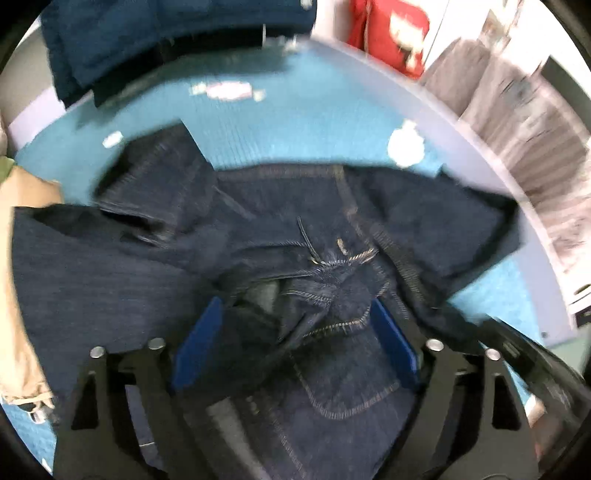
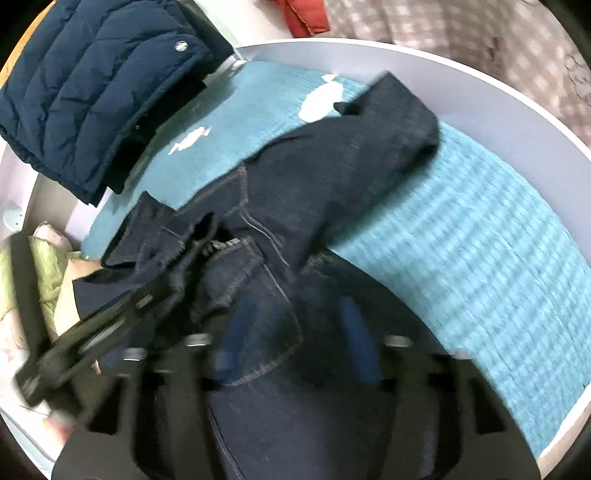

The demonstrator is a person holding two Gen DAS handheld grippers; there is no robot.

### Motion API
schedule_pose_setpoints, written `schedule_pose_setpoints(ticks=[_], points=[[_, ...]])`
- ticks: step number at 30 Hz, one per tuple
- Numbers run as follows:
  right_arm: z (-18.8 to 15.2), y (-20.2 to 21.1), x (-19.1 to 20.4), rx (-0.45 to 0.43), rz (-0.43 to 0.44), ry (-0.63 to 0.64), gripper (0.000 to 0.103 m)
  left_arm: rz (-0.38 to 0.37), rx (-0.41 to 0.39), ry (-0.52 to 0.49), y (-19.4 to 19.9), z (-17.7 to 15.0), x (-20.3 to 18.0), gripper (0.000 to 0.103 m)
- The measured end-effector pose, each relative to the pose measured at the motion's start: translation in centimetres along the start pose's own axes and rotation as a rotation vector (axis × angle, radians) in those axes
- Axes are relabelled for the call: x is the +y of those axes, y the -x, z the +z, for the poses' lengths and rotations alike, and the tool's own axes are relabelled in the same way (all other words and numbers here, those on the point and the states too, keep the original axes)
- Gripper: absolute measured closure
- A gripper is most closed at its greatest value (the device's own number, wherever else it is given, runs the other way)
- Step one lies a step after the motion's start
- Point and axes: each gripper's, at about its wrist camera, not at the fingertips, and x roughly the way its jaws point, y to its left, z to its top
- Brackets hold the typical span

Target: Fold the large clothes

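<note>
Dark blue jeans (image 1: 280, 229) lie crumpled on a blue mat (image 1: 280, 122), with a back pocket (image 1: 347, 384) showing. My left gripper (image 1: 295, 314) is open, its blue pads (image 1: 199, 343) wide apart with bunched denim between them. In the right wrist view the jeans (image 2: 332, 177) stretch from the gripper up across the mat (image 2: 480, 240). My right gripper (image 2: 295, 343) is open, with denim lying between its blurred blue pads (image 2: 356, 339). The left gripper (image 2: 110, 310) shows at the lower left of that view, over the waistband.
A folded navy puffer jacket (image 2: 85, 92) lies at the mat's far left corner. A red garment (image 1: 388, 33) and a grey checked cloth (image 2: 480, 48) lie beyond the white table edge (image 2: 480, 107). Beige and green clothes (image 2: 40, 269) lie at the left.
</note>
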Motion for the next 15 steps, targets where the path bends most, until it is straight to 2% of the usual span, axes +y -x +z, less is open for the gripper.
schedule_pose_setpoints(ticks=[2, 5, 10, 11, 12, 13, 14, 15], points=[[0.5, -1.2, 1.3, 0.019, 0.023, 0.022, 0.039, -0.011, -0.034, 0.030, 2.4, -0.4, 2.1, 0.014], [1.1, -2.8, 3.2, 0.061, 0.075, 0.032, 0.038, 0.062, -0.070, 0.130, 5.4, -2.1, 6.5, 0.014], [2.6, -6.7, 6.6, 0.116, 0.089, 0.075, 0.036, 0.192, -0.028, 0.330, 6.0, -6.0, 13.9, 0.017], [3.0, -7.4, 7.1, 0.117, 0.092, 0.074, 0.036, 0.232, 0.009, 0.382, 5.2, -6.9, 15.7, 0.022], [3.4, -8.3, 7.7, 0.122, 0.092, 0.073, 0.036, 0.248, 0.033, 0.410, 4.6, -7.6, 16.8, 0.045], [3.7, -9.0, 8.0, 0.130, 0.087, 0.074, 0.036, 0.255, 0.073, 0.447, 3.5, -8.4, 17.9, 0.057], [4.0, -10.3, 8.5, 0.144, 0.071, 0.078, 0.037, 0.246, 0.108, 0.484, 2.2, -9.2, 19.1, 0.061], [4.1, -11.1, 8.7, 0.151, 0.057, 0.078, 0.053, 0.246, 0.115, 0.494, 1.5, -9.9, 19.8, 0.067]])
